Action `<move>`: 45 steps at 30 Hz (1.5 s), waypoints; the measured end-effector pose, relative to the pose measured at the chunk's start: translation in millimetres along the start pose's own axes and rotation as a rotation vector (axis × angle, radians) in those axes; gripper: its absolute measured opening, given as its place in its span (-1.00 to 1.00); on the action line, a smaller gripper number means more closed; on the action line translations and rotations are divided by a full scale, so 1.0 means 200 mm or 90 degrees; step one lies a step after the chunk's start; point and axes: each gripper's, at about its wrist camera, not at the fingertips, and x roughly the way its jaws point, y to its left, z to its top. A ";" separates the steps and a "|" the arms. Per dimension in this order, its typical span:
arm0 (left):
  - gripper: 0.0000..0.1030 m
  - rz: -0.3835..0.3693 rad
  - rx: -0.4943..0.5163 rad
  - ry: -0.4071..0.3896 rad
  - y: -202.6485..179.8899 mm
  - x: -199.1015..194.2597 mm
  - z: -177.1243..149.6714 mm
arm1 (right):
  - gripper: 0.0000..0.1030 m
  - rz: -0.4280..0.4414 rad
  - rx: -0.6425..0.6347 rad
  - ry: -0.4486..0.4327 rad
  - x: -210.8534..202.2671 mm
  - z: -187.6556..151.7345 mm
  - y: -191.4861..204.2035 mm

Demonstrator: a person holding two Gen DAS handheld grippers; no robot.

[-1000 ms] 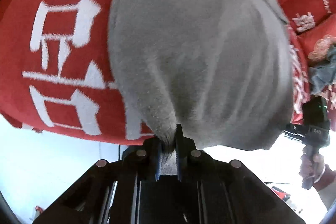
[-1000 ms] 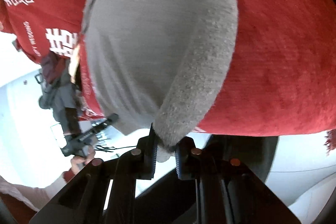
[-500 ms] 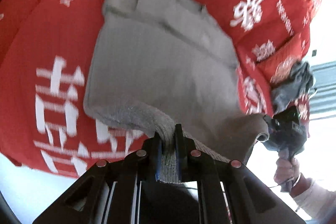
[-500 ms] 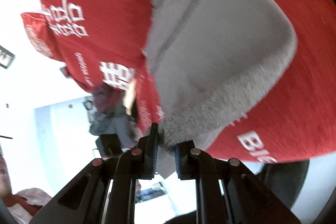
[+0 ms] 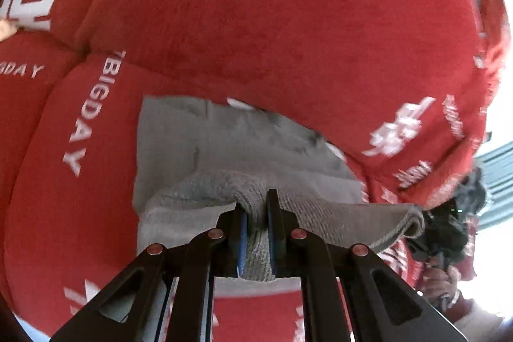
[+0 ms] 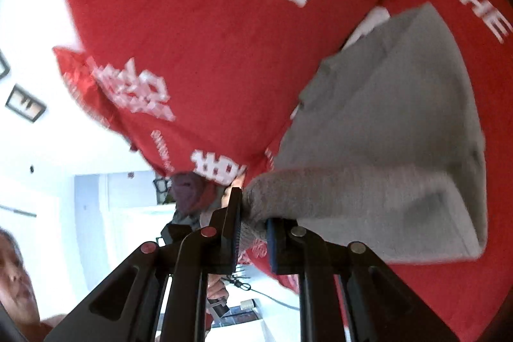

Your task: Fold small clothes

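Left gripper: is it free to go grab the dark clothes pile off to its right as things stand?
Probably not: the left gripper is shut on the grey garment, stretched to the right gripper. The dark clothes pile lies beyond that one.

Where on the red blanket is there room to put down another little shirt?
Left of the gray garment, the red blanket shows bare near the "BIGDAY" lettering. It is crowded at the garment's right edge, where dark clothes are piled by the right gripper.

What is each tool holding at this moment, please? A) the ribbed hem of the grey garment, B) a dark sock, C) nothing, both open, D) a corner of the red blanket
A: the left tool and the right tool each pinch the grey garment by its ribbed hem, above the red blanket.
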 end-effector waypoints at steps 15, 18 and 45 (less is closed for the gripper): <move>0.00 0.173 -0.047 0.058 0.11 0.47 0.18 | -0.60 -0.112 0.091 0.005 0.28 0.45 -0.36; 0.09 0.190 -0.029 0.020 0.08 0.35 0.19 | -0.20 -0.146 0.042 0.016 0.24 0.45 -0.26; 0.09 0.172 0.000 0.064 -0.05 0.62 0.17 | -0.36 -0.257 -0.114 0.025 0.47 0.45 -0.14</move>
